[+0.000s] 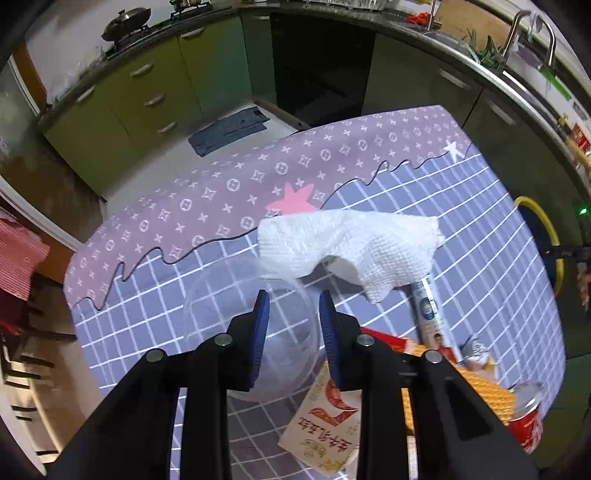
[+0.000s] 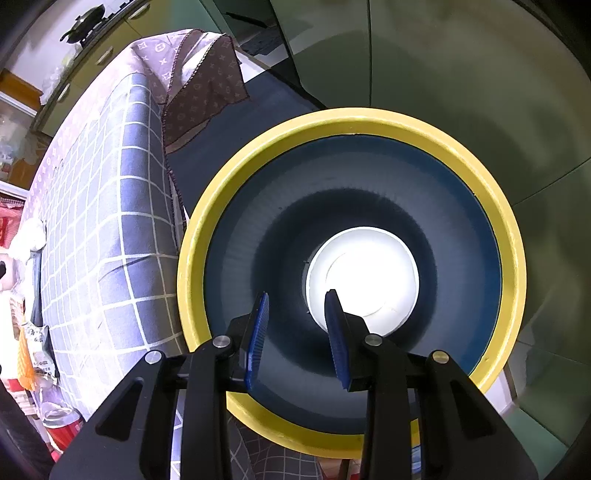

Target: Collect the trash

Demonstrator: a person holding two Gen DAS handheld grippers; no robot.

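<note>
In the left wrist view my left gripper [image 1: 291, 299] is open above a clear plastic bowl [image 1: 251, 325] on the checked tablecloth [image 1: 480, 236]. A white paper towel [image 1: 351, 243] lies just beyond the bowl. To the right lie a white tube-like packet [image 1: 430, 314], an orange wrapper [image 1: 476, 391], a red and cream paper box [image 1: 328, 417] and a red can [image 1: 528, 417]. In the right wrist view my right gripper [image 2: 297, 295] is open and empty over a blue bin with a yellow rim [image 2: 207, 206]. A white round object [image 2: 364, 277] lies at the bin's bottom.
The bin stands on the floor beside the table's draped edge [image 2: 110, 206]; its rim also shows in the left wrist view [image 1: 543, 221]. Green kitchen cabinets [image 1: 147, 96] and a counter with a sink tap [image 1: 517, 29] ring the table. A dark mat [image 1: 229, 129] lies on the floor.
</note>
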